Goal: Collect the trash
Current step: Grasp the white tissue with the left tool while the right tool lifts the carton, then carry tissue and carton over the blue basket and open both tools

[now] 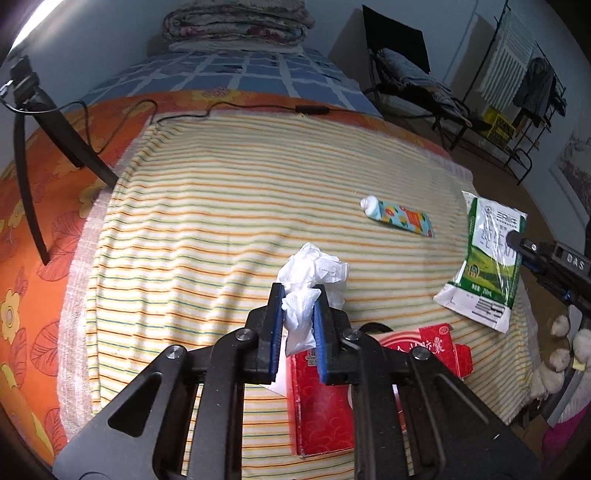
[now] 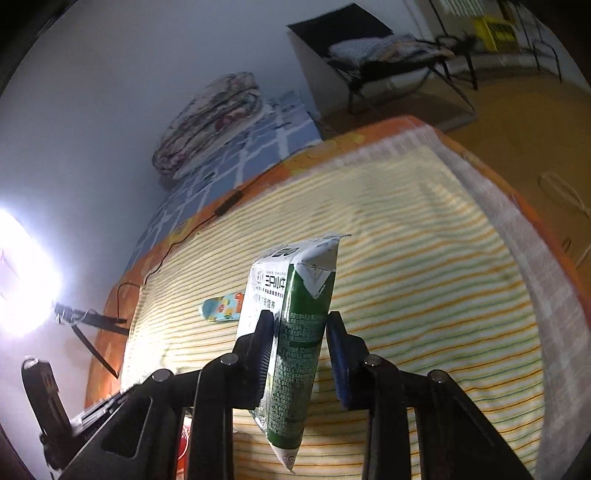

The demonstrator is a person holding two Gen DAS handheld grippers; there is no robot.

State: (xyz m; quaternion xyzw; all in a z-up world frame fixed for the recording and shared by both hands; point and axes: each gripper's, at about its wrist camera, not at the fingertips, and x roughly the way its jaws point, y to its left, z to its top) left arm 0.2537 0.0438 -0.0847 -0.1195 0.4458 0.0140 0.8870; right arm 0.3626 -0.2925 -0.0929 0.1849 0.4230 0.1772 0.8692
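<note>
Two pieces of trash are in hand at once, so the step looks like mid-collection. The left gripper (image 1: 299, 295) is clamped on a crumpled white tissue (image 1: 314, 273) just above the striped yellow cloth (image 1: 221, 206), over a red cardboard box (image 1: 321, 387). The right gripper (image 2: 301, 325) pinches a green-and-white milk carton (image 2: 295, 325), lifted clear of the cloth. Next, I judge, both go to a bin, which no view shows; a colourful squeezed tube (image 1: 397, 218) lies farther right, uncollected. Beyond are an orange floral sheet (image 1: 37, 221), folded quilts (image 1: 236, 22) and a black folding chair (image 1: 402, 74).
</note>
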